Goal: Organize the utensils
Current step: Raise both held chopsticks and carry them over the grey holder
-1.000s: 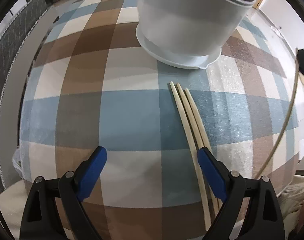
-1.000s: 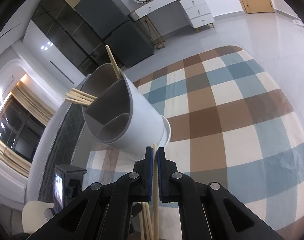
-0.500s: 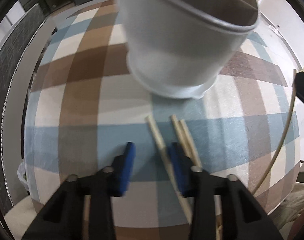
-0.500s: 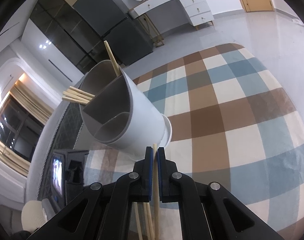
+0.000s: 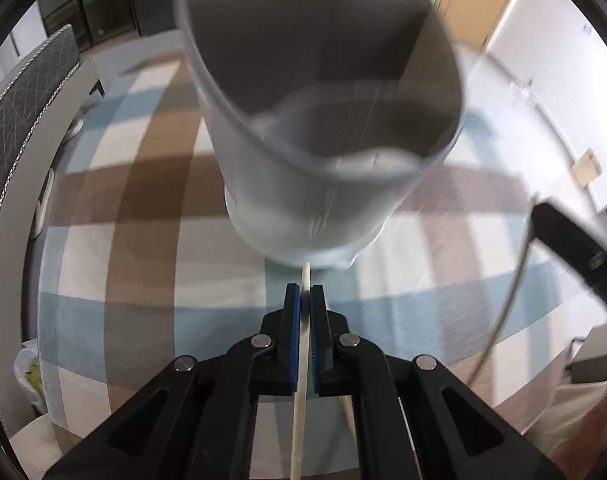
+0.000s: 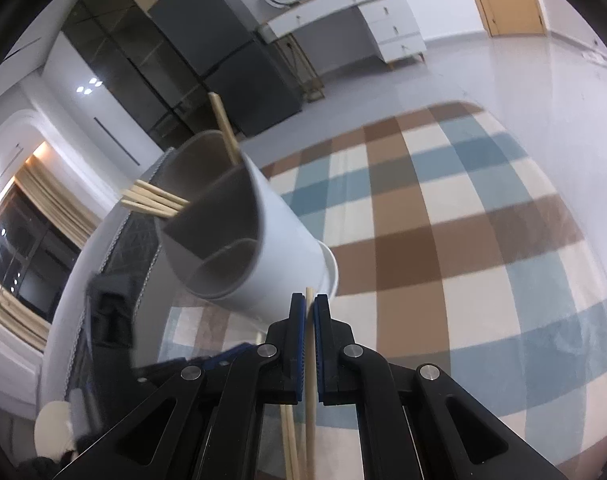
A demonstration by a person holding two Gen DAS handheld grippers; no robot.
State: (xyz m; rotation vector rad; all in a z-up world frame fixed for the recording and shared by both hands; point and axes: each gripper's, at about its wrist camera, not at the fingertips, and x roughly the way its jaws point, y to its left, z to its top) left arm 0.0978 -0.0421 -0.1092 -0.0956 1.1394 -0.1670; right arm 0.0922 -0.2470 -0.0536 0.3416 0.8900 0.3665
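Note:
A white utensil holder point(image 5: 319, 152) with a grey divided inside stands on the checked tablecloth; it also shows in the right wrist view point(image 6: 259, 248), with several chopsticks point(image 6: 155, 202) sticking out of it. My left gripper point(image 5: 305, 300) is shut on a pale chopstick point(image 5: 301, 380), raised just in front of the holder's base. My right gripper point(image 6: 309, 308) is shut on another chopstick point(image 6: 310, 380), held near the holder's foot. In the left wrist view the right gripper's black finger and its chopstick point(image 5: 503, 308) show at the right.
The checked tablecloth point(image 6: 443, 240) covers the table. A further loose chopstick point(image 6: 289, 440) lies below my right gripper. A dark chair back point(image 5: 19, 100) stands at the table's far left. Cabinets and a desk stand beyond the table.
My left gripper closed on a chopstick from the cloth and lifted it toward the holder. My right gripper stayed shut on its chopstick, nearly still.

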